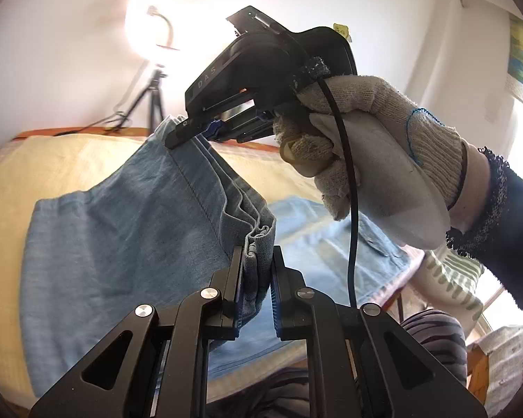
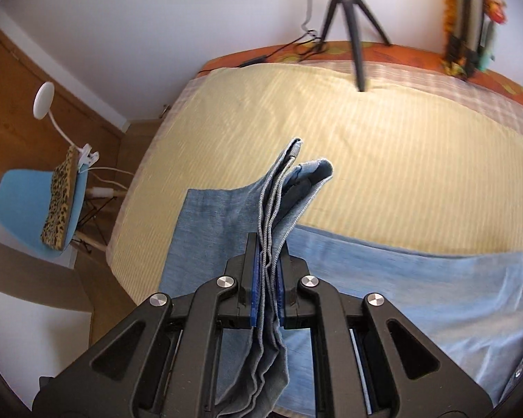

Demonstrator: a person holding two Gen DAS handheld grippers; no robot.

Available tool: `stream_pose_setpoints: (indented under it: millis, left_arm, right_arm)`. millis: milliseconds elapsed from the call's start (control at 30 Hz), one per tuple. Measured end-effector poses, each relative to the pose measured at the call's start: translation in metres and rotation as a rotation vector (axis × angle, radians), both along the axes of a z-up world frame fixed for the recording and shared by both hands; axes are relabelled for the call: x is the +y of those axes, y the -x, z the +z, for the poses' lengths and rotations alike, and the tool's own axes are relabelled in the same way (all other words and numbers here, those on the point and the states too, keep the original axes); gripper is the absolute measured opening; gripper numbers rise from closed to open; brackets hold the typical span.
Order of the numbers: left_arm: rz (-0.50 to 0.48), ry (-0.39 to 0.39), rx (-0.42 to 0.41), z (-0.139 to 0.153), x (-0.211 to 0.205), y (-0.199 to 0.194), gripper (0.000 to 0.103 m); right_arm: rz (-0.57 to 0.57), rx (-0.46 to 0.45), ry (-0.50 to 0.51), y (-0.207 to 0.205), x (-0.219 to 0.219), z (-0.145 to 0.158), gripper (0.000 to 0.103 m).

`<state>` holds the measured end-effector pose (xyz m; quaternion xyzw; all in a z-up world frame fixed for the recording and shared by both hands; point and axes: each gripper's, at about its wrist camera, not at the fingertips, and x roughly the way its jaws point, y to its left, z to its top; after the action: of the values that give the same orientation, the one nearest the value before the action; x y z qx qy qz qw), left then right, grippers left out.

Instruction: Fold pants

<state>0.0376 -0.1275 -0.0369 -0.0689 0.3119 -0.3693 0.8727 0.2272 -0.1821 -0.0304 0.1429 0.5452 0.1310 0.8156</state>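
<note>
Yellow striped bed (image 2: 383,146) carries the blue pants (image 1: 122,216), which are partly lifted off it. Left tongs (image 1: 255,275) closed on a bunched stack of the hem layers, fabric pinched between both pads. Right tongs (image 2: 269,268) likewise clamped on several folded layers, edges standing up past the tips. In the left view the right tongs (image 1: 191,132) grip the same lifted edge farther along, held by a gloved hand (image 1: 373,146). Rest of the pants lies flat near the bed's near edge. Tripod (image 2: 352,17) stands at the far edge.
</note>
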Motion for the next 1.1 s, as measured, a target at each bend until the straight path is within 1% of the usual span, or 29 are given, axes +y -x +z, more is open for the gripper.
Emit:
stream_pose_setpoints:
  millis: [133, 167, 233, 267, 300, 400, 500, 667, 933, 1100]
  left_arm:
    - [-0.061, 0.001, 0.016, -0.002, -0.024, 0.001, 0.011]
    - [-0.072, 0.0, 0.019, -0.001, -0.022, 0.0, 0.011]
    - [-0.102, -0.013, 0.018, -0.001, -0.034, -0.001, 0.011]
    - [-0.118, -0.019, 0.019, -0.008, -0.057, 0.002, 0.011]
    - [-0.138, -0.025, 0.023, -0.009, -0.067, 0.002, 0.011]
    - [-0.187, -0.032, 0.026, -0.01, -0.092, 0.004, 0.011]
    - [-0.224, -0.026, 0.03, -0.009, -0.105, 0.006, 0.011]
    - [-0.278, -0.022, 0.033, -0.01, -0.128, 0.012, 0.011]
    - [-0.374, -0.016, 0.023, -0.009, -0.17, 0.023, 0.011]
    - [-0.443, -0.015, 0.013, -0.007, -0.201, 0.031, 0.011]
  right_arm:
    - [-0.042, -0.004, 0.004, 0.012, -0.036, 0.0, 0.009]
    - [-0.053, -0.005, 0.007, 0.016, -0.045, 0.0, 0.009]
    - [-0.072, -0.005, 0.009, 0.022, -0.062, -0.001, 0.009]
    - [-0.083, -0.005, 0.01, 0.026, -0.072, -0.002, 0.009]
    - [-0.091, -0.005, 0.013, 0.029, -0.08, -0.003, 0.009]
    - [-0.117, -0.005, 0.018, 0.039, -0.104, -0.004, 0.009]
    - [-0.152, -0.006, 0.02, 0.049, -0.129, -0.006, 0.009]
    - [-0.187, -0.007, 0.023, 0.062, -0.159, -0.006, 0.009]
    - [-0.229, -0.018, 0.076, 0.089, -0.202, 0.006, 0.009]
    - [-0.289, -0.013, 0.108, 0.113, -0.236, 0.009, 0.008]
